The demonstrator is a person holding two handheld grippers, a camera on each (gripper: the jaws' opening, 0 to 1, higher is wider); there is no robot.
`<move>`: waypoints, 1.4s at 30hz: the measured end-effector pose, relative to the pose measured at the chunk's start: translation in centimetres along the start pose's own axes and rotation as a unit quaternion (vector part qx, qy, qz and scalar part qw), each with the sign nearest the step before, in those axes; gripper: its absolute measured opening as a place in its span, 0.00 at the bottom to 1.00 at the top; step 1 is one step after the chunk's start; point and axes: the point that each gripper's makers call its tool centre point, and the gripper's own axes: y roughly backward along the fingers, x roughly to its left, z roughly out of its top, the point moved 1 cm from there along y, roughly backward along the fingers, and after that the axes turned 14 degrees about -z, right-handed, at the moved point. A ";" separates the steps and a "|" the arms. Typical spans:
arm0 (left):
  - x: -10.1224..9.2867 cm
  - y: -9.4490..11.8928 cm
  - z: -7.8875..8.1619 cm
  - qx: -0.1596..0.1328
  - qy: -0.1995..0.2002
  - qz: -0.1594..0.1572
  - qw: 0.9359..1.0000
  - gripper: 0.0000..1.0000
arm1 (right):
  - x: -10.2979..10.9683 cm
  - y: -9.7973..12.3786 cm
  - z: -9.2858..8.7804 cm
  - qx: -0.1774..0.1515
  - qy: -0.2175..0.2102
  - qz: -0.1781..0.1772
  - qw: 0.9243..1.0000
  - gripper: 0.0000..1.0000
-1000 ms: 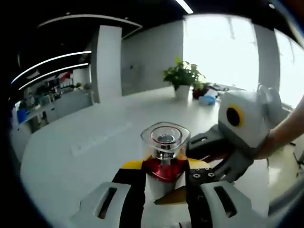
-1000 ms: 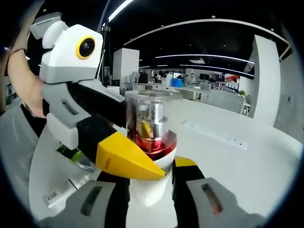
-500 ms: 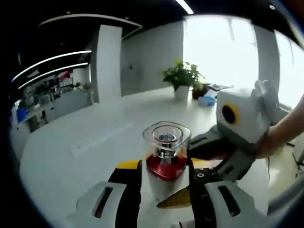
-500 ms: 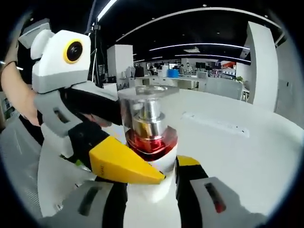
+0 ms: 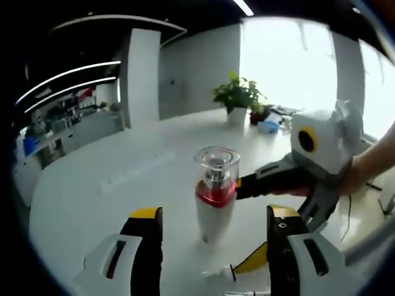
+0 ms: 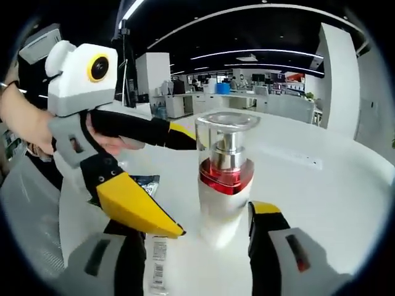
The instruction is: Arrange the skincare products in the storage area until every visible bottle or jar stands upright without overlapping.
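Left gripper view: bottle [image 5: 215,196] stands upright on table [image 5: 80,209], dead ahead between the wide-open left gripper [image 5: 213,231] jaws, right gripper [image 6: 194,225] also spread, probably nearer; neither touching.

Pump bottle [image 5: 216,194]: white body, red collar, clear cap; upright at frame centre on the white table [image 5: 86,203]. Left gripper [image 5: 216,229]: jaws spread at the bottom, clear of the bottle. Right gripper [image 5: 244,225] (entering from the right): also open. Potted plant [image 5: 237,98]: upper centre.
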 end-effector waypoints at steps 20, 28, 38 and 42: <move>-1.3 6.8 -3.8 0.018 0.059 0.034 0.997 0.89 | 3.3 4.3 -1.1 0.015 -0.023 -0.012 1.000 0.88; -2.4 10.1 -6.7 0.023 0.097 0.057 0.993 0.94 | 5.2 6.2 -1.9 0.019 -0.043 -0.013 0.999 0.93; -4.0 14.6 -8.6 0.019 0.117 0.069 0.991 0.97 | 6.3 8.4 -2.0 0.009 -0.063 -0.020 0.998 0.95; -4.7 16.2 -8.9 0.012 0.128 0.075 0.989 0.97 | 6.8 9.5 -1.9 0.006 -0.069 -0.020 0.997 0.97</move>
